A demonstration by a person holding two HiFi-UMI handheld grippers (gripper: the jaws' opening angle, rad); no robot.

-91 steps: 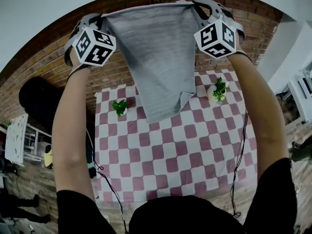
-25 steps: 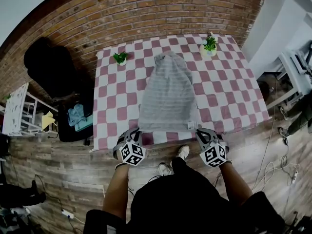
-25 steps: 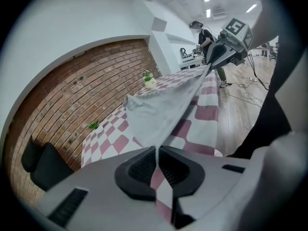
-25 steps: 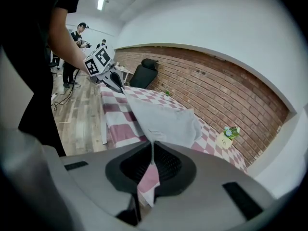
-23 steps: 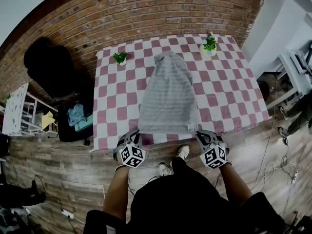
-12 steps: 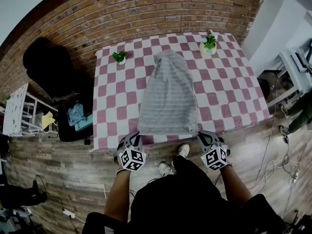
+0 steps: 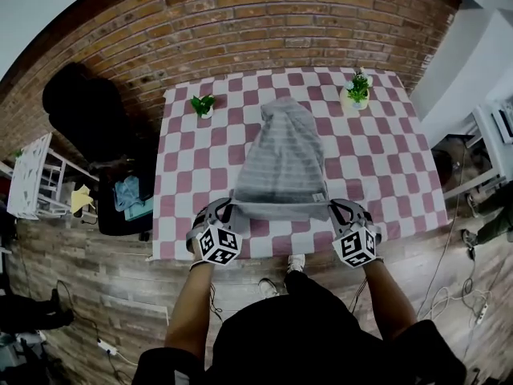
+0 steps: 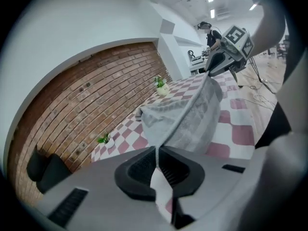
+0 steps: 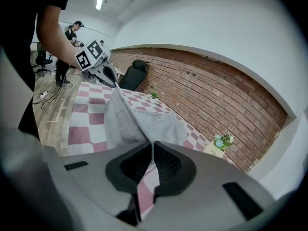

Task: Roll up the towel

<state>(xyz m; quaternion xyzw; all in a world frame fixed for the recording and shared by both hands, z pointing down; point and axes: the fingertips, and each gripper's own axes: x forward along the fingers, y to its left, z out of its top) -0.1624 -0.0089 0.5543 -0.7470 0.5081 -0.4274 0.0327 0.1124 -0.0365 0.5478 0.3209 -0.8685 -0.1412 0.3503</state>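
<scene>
A grey towel [image 7: 282, 160] lies lengthwise on the red-and-white checked table [image 7: 377, 175], narrowing toward the far end. Its near edge hangs stretched between my two grippers, just above the table's front part. My left gripper [image 7: 224, 212] is shut on the towel's near left corner [image 8: 179, 129]. My right gripper [image 7: 337, 211] is shut on the near right corner [image 9: 126, 117]. In the left gripper view the towel [image 8: 192, 114] runs across to the right gripper [image 8: 226, 57]. The right gripper view shows the left gripper [image 9: 98, 64] at the cloth's other end.
Two small potted plants stand at the table's far side, one on the left [image 7: 202, 105] and one on the right [image 7: 356, 91]. A brick wall [image 7: 264, 30] runs behind the table. A black chair [image 7: 80, 107] and an open bag [image 7: 128, 199] sit on the wood floor at left.
Both grippers have moved forward over the table's front edge and risen a little, carrying the towel's near edge with them. The towel now looks shorter along the table.
</scene>
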